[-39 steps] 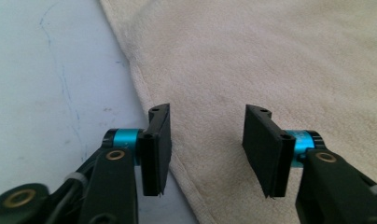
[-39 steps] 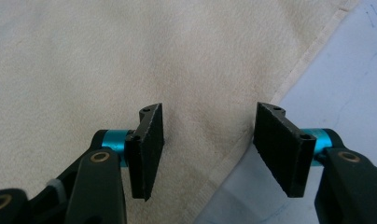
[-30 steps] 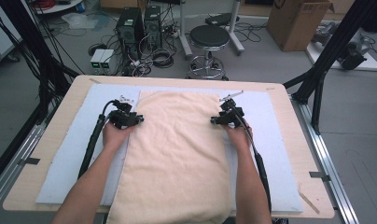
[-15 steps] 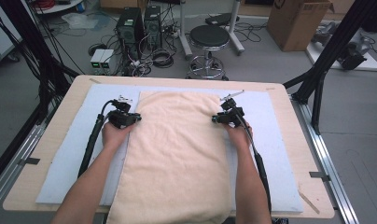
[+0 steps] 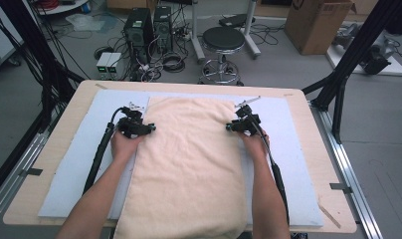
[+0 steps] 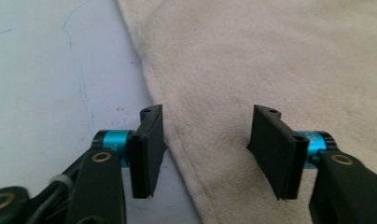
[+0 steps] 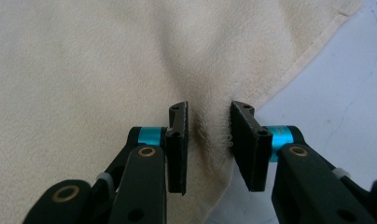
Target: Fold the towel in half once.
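Lying flat on pale blue mat [image 5: 79,164] over wooden tabletop [image 5: 54,124]: cream towel [image 5: 189,164], long axis running from person's side toward far edge.

Left claw [image 5: 150,128] sitting at towel's left hem, near far-left corner; jaws standing wide apart in left gripper view [image 6: 205,149], straddling hem, one jaw over mat, the other over cloth, nothing gripped. Towel lying ahead and to inner side of this claw.

Right claw [image 5: 228,127] sitting at right hem, roughly level with left one; in right gripper view [image 7: 207,144] jaws narrowed to a small gap, pinching up a ridge of terry pile at the edge. Appearing to be holding cloth, though not fully clamped.

Judging: both claws sitting equally near the far corners, hems running along towel's long axis, so next move likely hinging on left claw closing on the hem between its jaws before any lift or fold toward person.
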Demonstrator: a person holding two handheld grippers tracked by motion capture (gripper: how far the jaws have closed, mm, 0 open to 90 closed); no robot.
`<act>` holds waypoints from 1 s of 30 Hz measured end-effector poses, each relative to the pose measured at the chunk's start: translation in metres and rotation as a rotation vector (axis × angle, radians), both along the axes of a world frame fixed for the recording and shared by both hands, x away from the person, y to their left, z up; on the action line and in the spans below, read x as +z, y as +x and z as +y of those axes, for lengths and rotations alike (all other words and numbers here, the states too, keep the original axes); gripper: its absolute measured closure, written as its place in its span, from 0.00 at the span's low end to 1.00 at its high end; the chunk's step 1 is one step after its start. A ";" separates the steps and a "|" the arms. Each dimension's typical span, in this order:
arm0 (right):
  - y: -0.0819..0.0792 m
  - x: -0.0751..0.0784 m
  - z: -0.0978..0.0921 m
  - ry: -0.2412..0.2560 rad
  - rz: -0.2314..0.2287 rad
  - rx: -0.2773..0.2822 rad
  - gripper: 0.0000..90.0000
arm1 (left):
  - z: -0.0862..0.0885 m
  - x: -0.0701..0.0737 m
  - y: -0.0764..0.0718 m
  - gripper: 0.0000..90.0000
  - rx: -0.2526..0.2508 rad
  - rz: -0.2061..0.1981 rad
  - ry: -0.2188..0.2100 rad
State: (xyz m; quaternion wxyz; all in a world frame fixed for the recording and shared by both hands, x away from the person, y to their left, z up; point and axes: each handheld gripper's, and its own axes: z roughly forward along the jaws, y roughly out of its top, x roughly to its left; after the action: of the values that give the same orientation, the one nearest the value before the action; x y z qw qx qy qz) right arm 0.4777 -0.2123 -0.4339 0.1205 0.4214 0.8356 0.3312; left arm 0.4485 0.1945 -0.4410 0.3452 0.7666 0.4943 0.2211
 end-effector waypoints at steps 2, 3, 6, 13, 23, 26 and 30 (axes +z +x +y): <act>0.000 0.000 0.000 0.001 -0.003 -0.001 0.76 | 0.001 -0.001 0.001 0.53 -0.007 0.005 -0.027; 0.000 0.000 -0.001 0.002 0.001 0.000 0.76 | 0.000 -0.001 0.001 0.55 -0.006 0.003 -0.029; 0.000 0.000 -0.001 0.003 0.002 0.002 0.76 | 0.001 -0.001 0.001 0.70 -0.038 0.010 -0.053; 0.000 0.000 0.001 0.016 0.011 0.025 0.89 | 0.000 -0.001 0.000 0.94 -0.053 0.038 -0.114; -0.006 0.002 0.001 0.014 0.017 0.044 0.91 | 0.003 0.005 -0.006 0.94 -0.106 0.073 -0.095; -0.010 0.003 0.000 0.013 0.021 0.066 0.92 | 0.004 0.009 -0.009 0.94 -0.132 0.085 -0.092; -0.015 0.004 -0.003 0.024 0.031 0.092 0.92 | 0.009 0.009 -0.016 0.94 -0.155 0.090 -0.123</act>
State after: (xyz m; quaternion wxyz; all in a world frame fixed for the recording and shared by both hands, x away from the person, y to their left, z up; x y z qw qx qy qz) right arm 0.4629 -0.2151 -0.4295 0.0873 0.3892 0.8518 0.3397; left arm 0.4324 0.2033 -0.4318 0.3851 0.7890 0.4610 0.1286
